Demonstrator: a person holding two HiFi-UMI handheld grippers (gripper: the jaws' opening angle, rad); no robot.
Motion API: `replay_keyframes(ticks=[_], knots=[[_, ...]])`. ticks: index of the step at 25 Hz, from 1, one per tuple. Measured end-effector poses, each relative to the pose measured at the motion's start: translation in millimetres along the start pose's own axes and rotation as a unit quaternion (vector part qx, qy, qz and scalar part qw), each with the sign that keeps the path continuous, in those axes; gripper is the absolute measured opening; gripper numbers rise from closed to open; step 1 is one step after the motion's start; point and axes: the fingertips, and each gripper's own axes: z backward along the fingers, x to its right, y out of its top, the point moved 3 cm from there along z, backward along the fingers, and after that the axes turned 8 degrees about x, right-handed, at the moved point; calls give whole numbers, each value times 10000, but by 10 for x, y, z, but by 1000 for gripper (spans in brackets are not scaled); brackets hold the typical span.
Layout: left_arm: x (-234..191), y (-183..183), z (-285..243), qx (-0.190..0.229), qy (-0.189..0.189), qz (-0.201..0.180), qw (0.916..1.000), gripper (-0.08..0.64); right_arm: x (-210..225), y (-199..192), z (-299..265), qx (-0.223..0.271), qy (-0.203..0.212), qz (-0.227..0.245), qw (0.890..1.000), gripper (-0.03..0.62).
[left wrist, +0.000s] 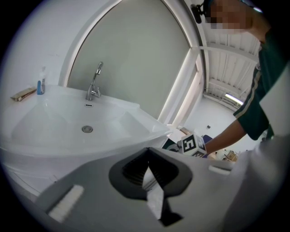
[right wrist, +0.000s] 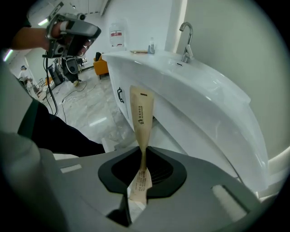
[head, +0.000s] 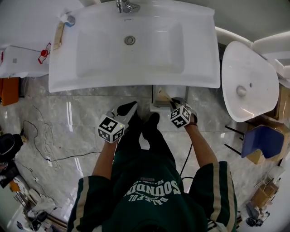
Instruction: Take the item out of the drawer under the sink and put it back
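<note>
A white sink [head: 136,81] fills the top of the head view, with a small open drawer [head: 155,105] below its front edge. My right gripper [head: 170,102] hangs over that drawer, shut on a slim tan paper packet [head: 164,95]. In the right gripper view the packet [right wrist: 141,113] stands up from the pinched jaws [right wrist: 142,159], beside the sink's edge [right wrist: 204,99]. My left gripper [head: 129,109] is held left of the drawer, apart from it. In its own view the jaws [left wrist: 149,171] are together with nothing held, and they point at the basin [left wrist: 68,124].
A second white basin [head: 249,81] and a blue chair [head: 260,140] stand to the right. Cables [head: 45,154] trail over the marble floor at left. The faucet [head: 127,5] and small toiletries [head: 60,32] sit on the sink. A cabinet handle [right wrist: 120,95] shows under the sink.
</note>
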Motion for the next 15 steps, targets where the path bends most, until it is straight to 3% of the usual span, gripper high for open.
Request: replay_keyframes(ticks=[15], knots=[[-288, -421, 61, -71, 341, 115, 9993, 49, 351, -537, -1151, -996, -208, 221, 9946, 40]])
